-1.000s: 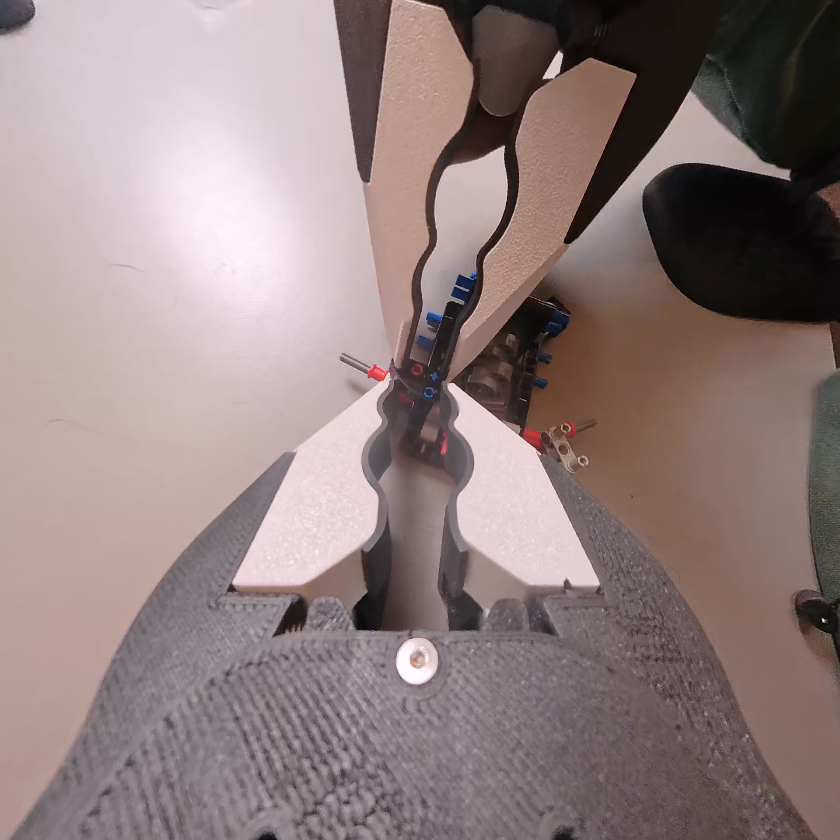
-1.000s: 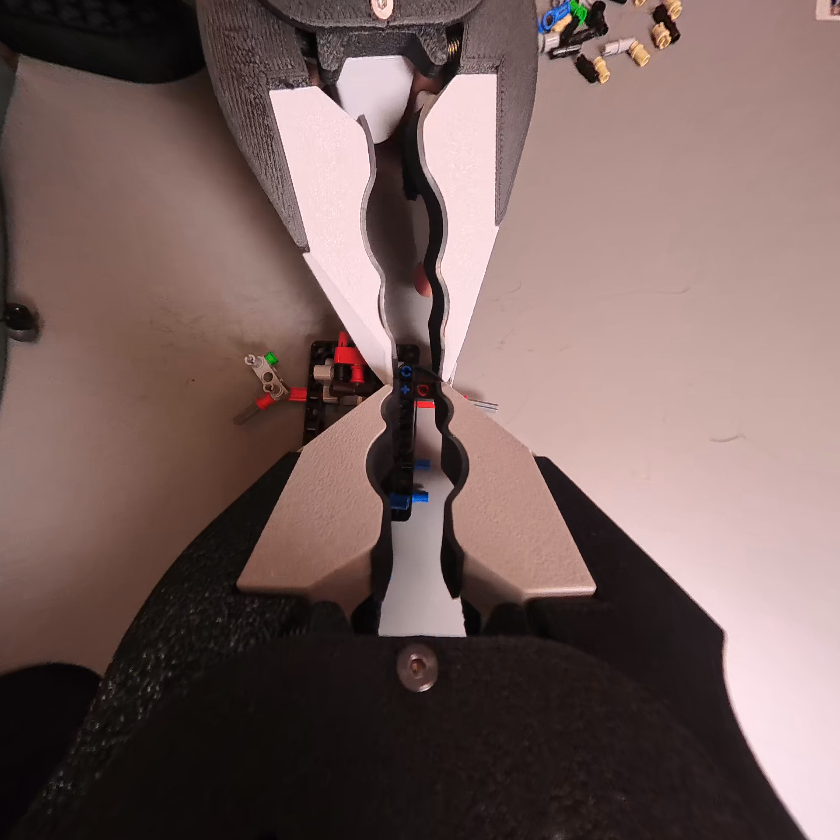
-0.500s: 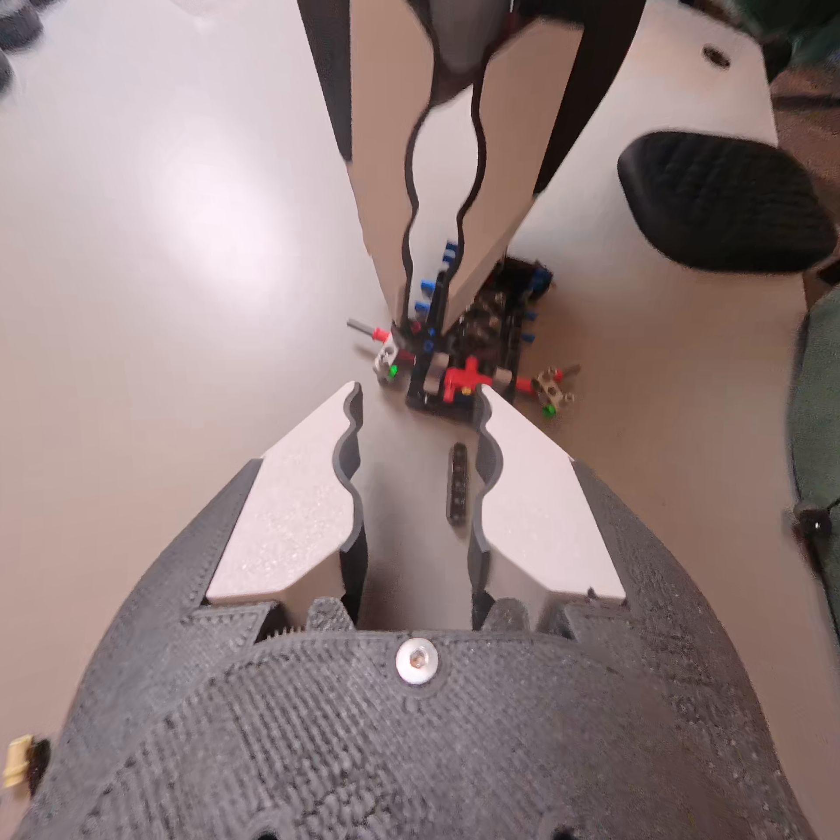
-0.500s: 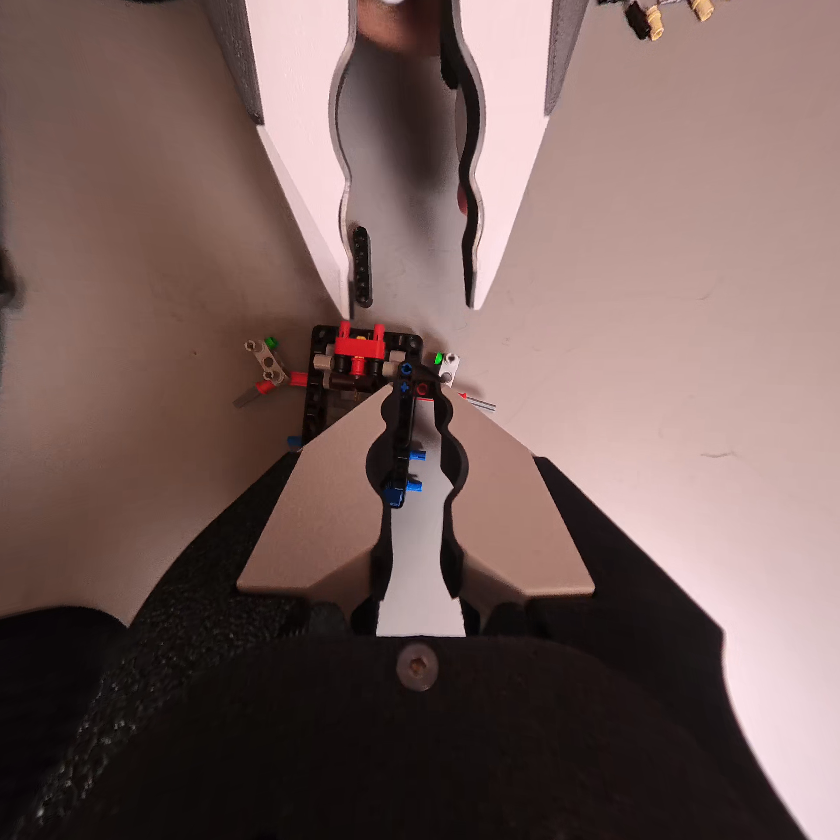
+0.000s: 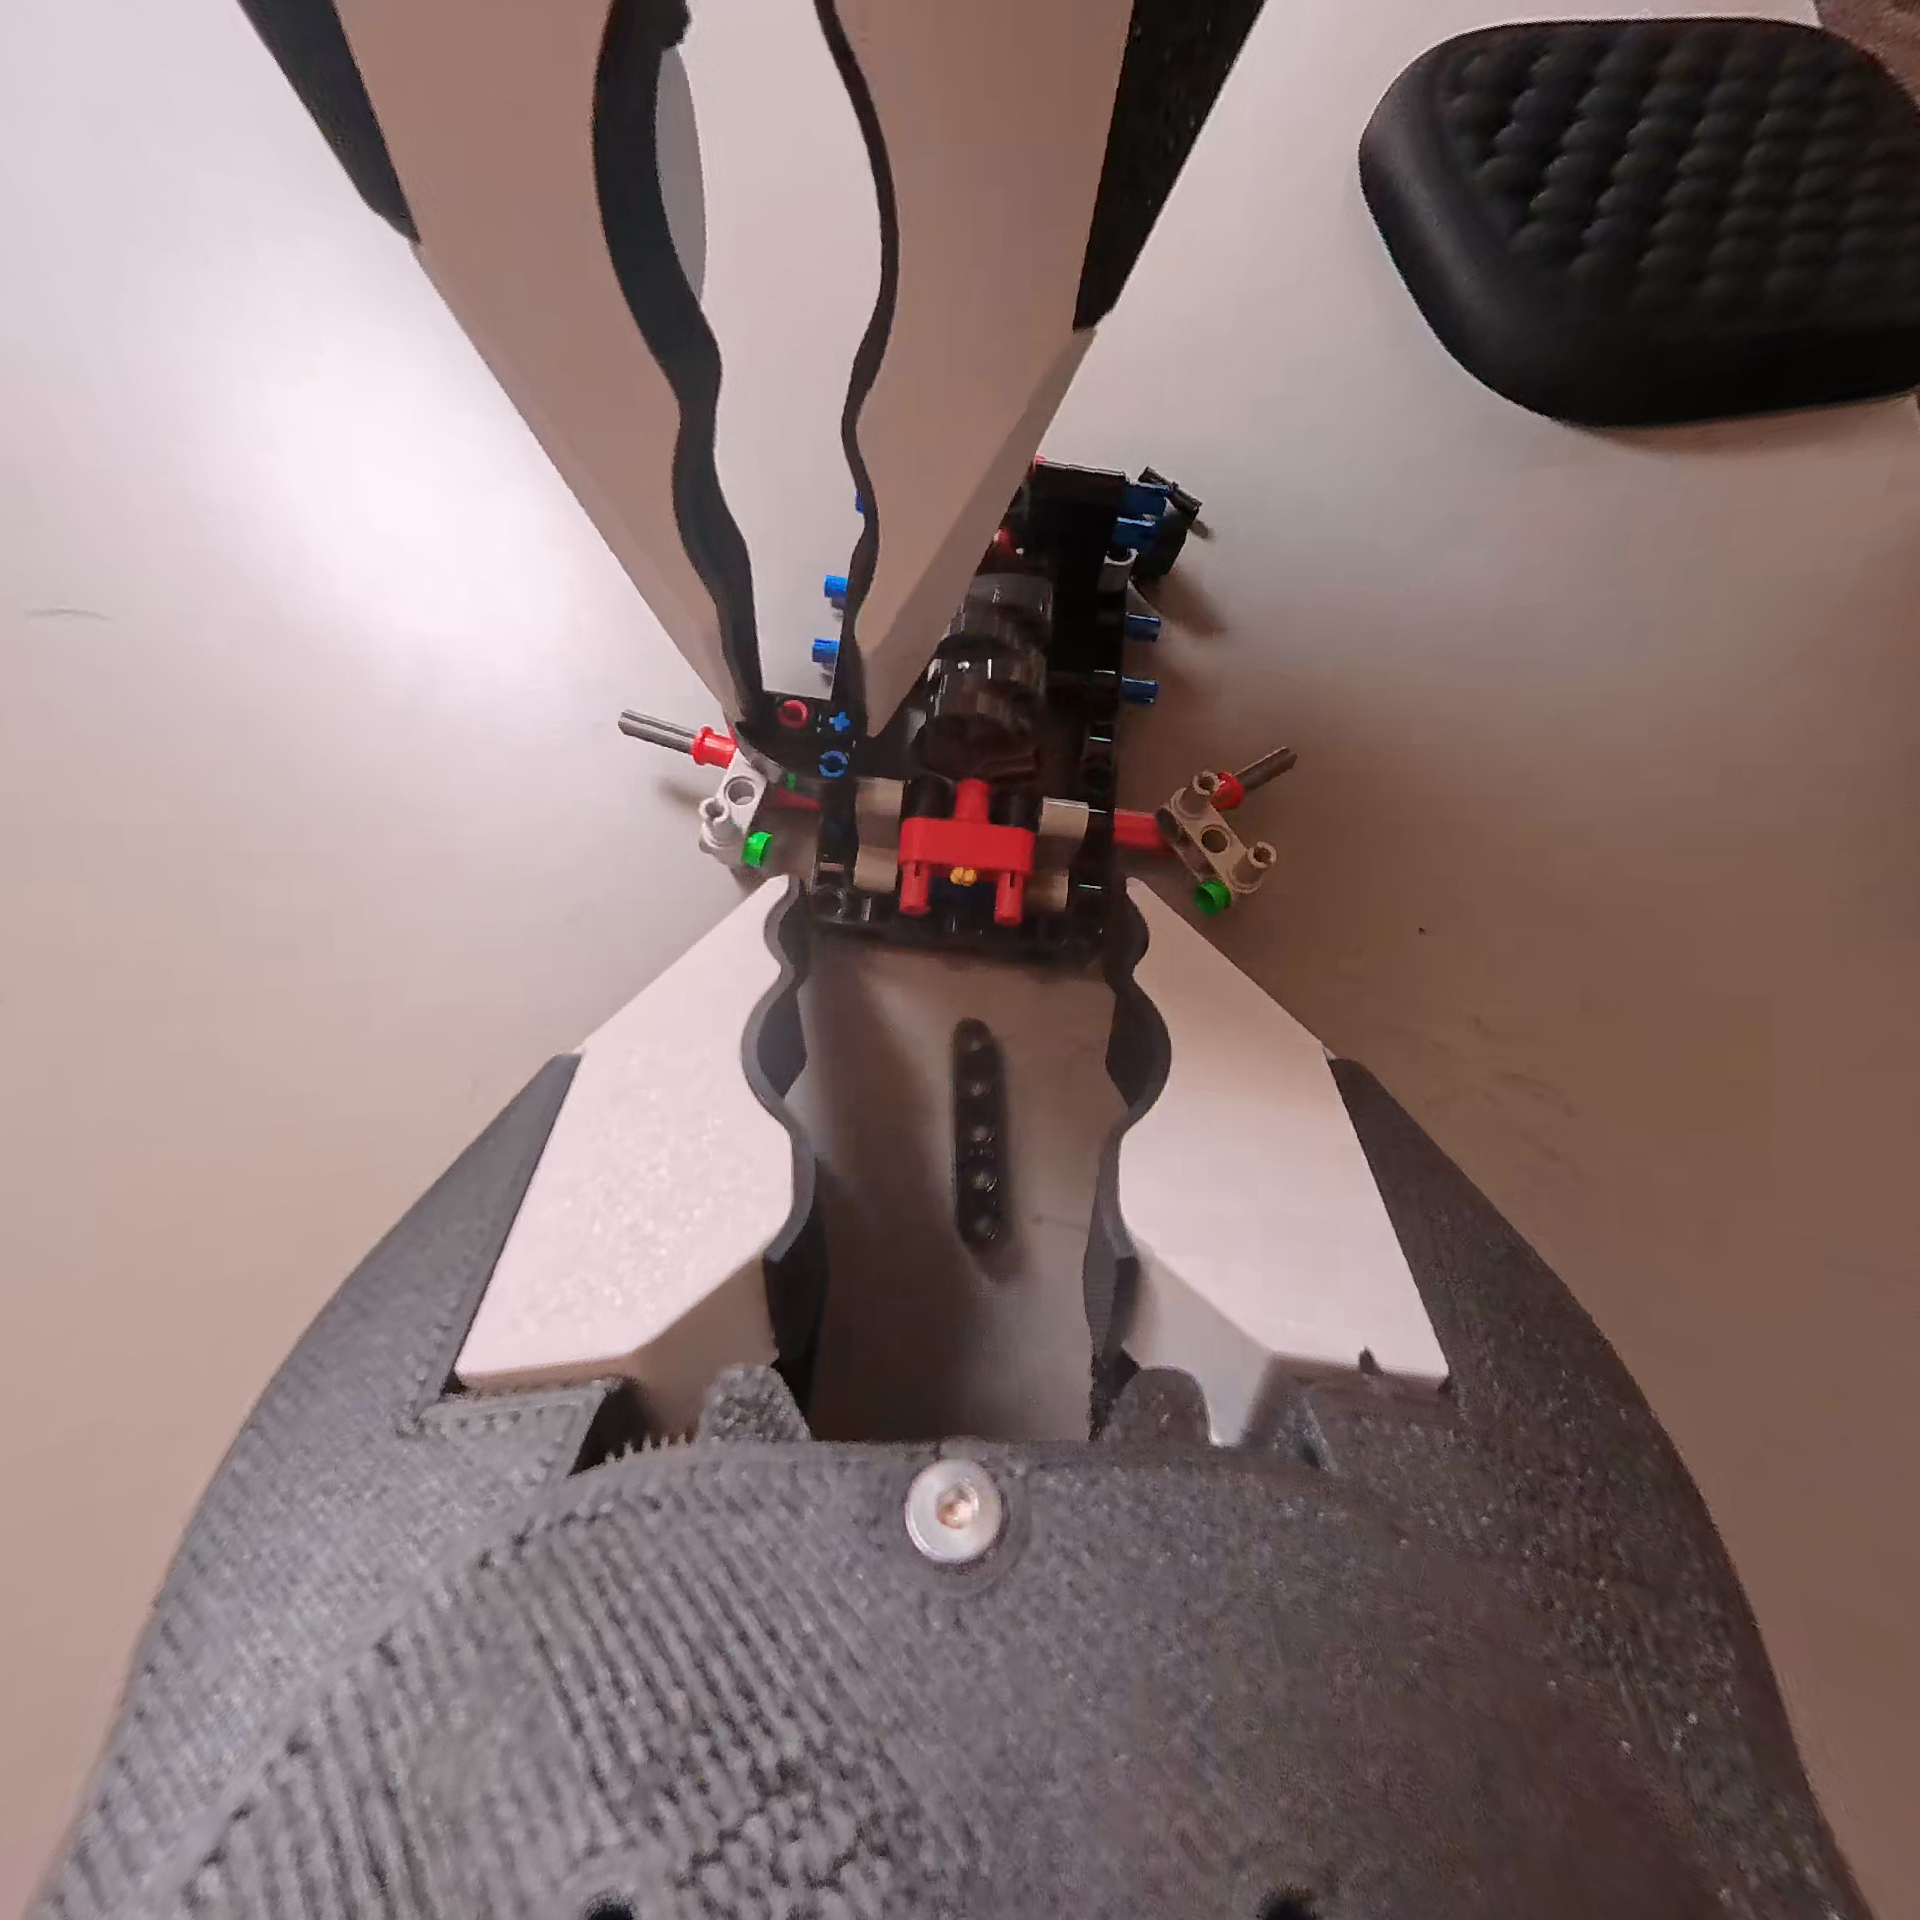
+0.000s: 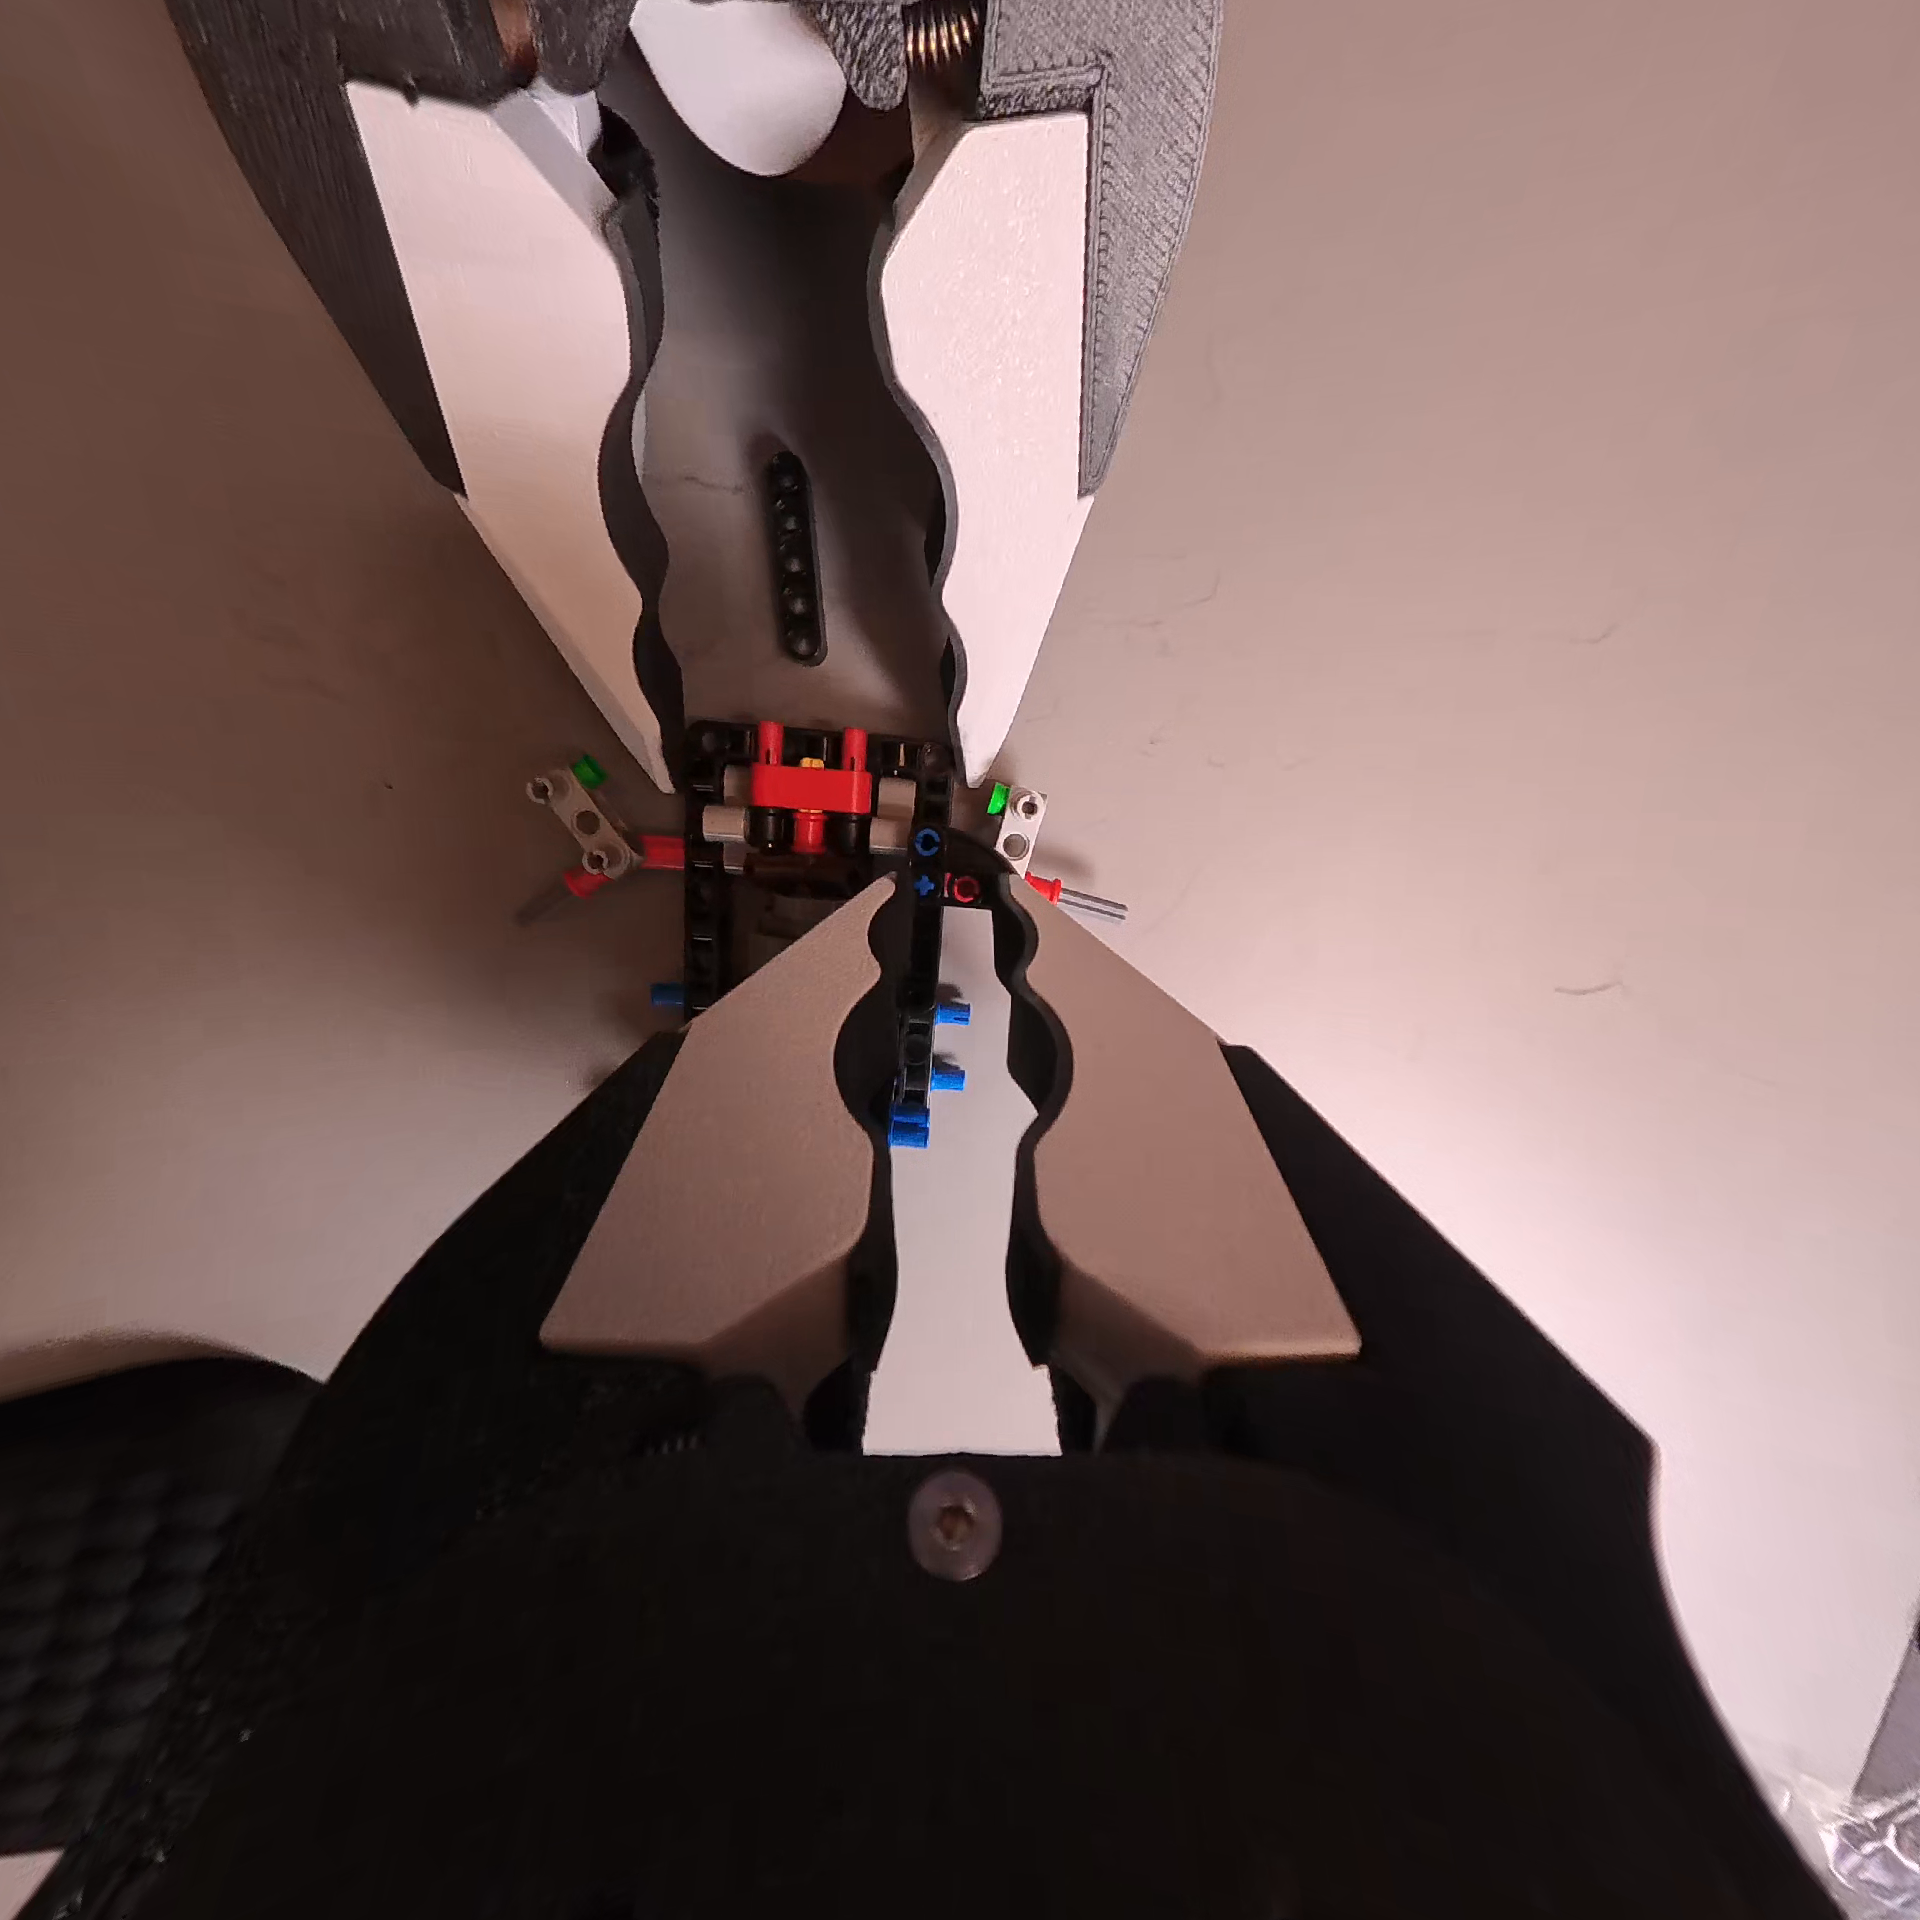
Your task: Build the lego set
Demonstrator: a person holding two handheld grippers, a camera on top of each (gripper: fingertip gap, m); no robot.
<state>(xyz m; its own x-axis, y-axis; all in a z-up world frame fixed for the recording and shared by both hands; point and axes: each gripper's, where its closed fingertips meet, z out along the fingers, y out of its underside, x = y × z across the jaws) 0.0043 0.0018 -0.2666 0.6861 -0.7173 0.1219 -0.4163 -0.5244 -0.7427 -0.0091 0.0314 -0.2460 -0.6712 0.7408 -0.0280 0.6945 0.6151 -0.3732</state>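
Observation:
The lego assembly point(image 5: 971, 831), a black frame with a red part, grey connectors and blue pins, sits on the table point(image 5: 312, 520). My left gripper point(image 5: 956, 902) is open, its fingertips on either side of the frame's near end. A loose black beam point(image 5: 979, 1132) lies on the table between its fingers. My right gripper point(image 6: 948, 894) is shut on the assembly's black side beam point(image 6: 920, 997) with blue pins. In the right wrist view the assembly point(image 6: 810, 790) lies ahead, with the open left gripper point(image 6: 821, 777) and the loose beam point(image 6: 795, 556) beyond it.
A black padded armrest point(image 5: 1652, 208) sits off the table's edge at the upper right of the left wrist view. Crumpled clear plastic point(image 6: 1860, 1849) shows at the lower right of the right wrist view. Spacing between my two grippers at the tips: around 4 cm.
My left gripper let go of the assembly, opened and drew back, then came forward so its tips flank the frame. The loose black beam now lies between its fingers. The right gripper kept its hold.

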